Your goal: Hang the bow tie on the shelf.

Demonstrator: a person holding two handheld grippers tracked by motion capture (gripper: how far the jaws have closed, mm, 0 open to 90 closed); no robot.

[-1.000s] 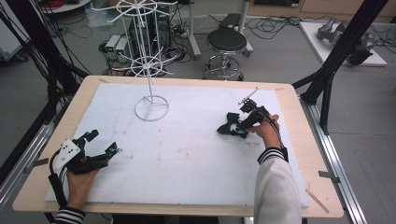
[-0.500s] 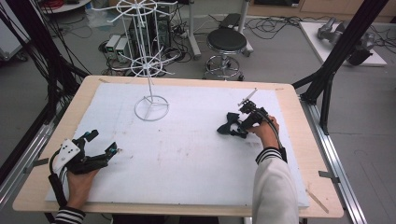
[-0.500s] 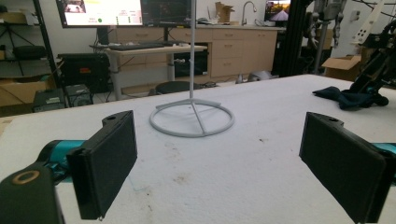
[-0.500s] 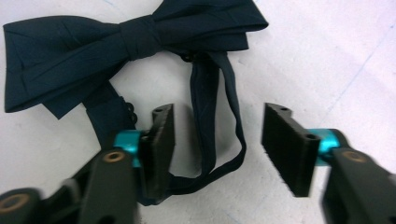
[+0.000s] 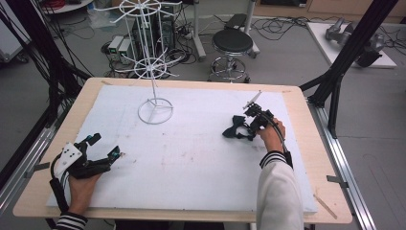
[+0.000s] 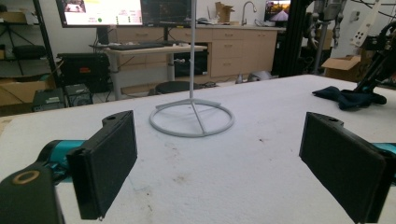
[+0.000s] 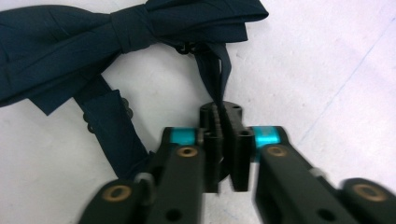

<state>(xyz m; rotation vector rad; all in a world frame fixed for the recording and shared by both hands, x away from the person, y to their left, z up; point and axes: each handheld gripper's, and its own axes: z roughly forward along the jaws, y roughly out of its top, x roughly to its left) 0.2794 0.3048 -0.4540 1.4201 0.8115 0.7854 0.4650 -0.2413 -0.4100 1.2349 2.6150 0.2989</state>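
Lying near the right edge of the bench (image 5: 191, 201), about midway between its near and far edges, a dark navy bow tie (image 5: 234, 131) rests on the white pad (image 5: 191, 158), knot and wings spread flat. Its strap (image 7: 220, 70) runs back into the right gripper (image 5: 252, 128), whose jaws have just been closing and now pinch that strap between them; the right gripper view shows the band caught in the narrow gap, with a second strap end (image 7: 109, 126) lying loose beside it. At the near left corner the left gripper (image 5: 103, 154) rests on the pad, jaws spread wide with nothing between them. A white wire stand (image 5: 155, 111) has its ring base toward the far edge, left of centre, well apart from the tie.
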